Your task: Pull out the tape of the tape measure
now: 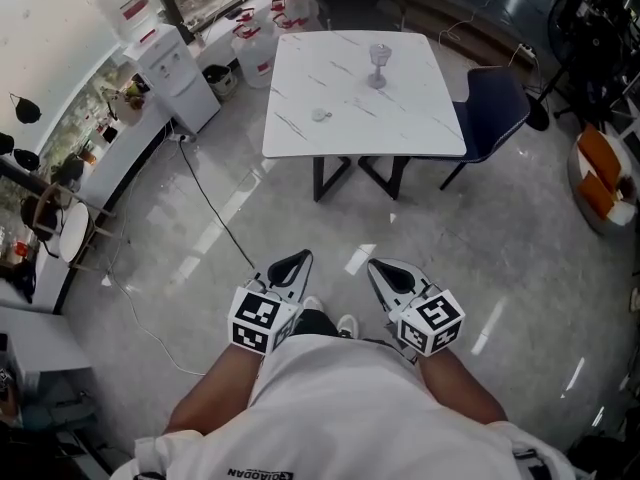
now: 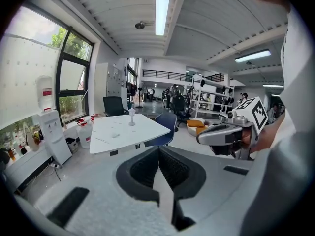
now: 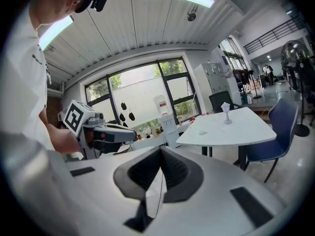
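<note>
- On the white table [image 1: 400, 128], toward its near left corner, lies the small round tape measure [image 1: 320, 114], too small to show any detail.
- Farther back on the table stands a clear goblet-shaped thing [image 1: 378, 65].
- Well short of the table, the left gripper [image 1: 297, 261] is clenched, with nothing between its jaws.
- Equally far from the table, the right gripper [image 1: 381, 267] is clenched and empty too.
- At the table's right side is a blue chair [image 1: 495, 108].

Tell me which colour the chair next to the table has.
Dark blue. The chair shows best in the head view.
</note>
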{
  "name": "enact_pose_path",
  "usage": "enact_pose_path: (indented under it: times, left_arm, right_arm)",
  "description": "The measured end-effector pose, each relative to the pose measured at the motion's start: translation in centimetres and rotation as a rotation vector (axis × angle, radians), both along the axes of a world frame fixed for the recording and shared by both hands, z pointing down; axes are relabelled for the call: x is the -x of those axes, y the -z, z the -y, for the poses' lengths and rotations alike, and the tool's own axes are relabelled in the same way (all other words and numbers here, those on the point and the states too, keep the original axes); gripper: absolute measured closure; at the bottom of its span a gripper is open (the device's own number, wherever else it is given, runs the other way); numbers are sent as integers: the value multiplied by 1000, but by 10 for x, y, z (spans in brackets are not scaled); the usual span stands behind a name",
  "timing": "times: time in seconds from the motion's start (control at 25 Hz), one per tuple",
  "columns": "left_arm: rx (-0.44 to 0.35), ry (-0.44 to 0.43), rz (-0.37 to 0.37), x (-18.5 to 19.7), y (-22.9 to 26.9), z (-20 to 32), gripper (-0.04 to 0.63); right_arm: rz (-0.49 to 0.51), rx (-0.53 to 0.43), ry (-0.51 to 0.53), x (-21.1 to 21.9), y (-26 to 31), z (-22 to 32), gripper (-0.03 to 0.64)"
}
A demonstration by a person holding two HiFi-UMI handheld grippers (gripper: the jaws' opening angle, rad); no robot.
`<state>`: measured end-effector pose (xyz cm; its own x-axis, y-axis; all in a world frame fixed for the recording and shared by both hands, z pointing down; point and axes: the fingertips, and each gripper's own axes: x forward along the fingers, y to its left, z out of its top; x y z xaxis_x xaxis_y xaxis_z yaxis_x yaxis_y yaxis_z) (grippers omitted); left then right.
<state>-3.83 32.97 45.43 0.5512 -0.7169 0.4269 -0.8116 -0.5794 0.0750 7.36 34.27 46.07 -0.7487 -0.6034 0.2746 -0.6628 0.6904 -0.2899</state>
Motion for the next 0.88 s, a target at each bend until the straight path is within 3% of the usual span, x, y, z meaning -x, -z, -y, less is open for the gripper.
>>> enact_pose_path:
  times: [0.48, 0.88]
  left_arm:
    - [-5, -33, -26, -14, -13, 59, 588]
    - [-15, -54, -37, 10, -15, 166, 588]
  right_arm:
    - [-43, 0, 3, -6, -10, 50, 612]
    - [-71, 4, -28, 15, -15, 152, 612]
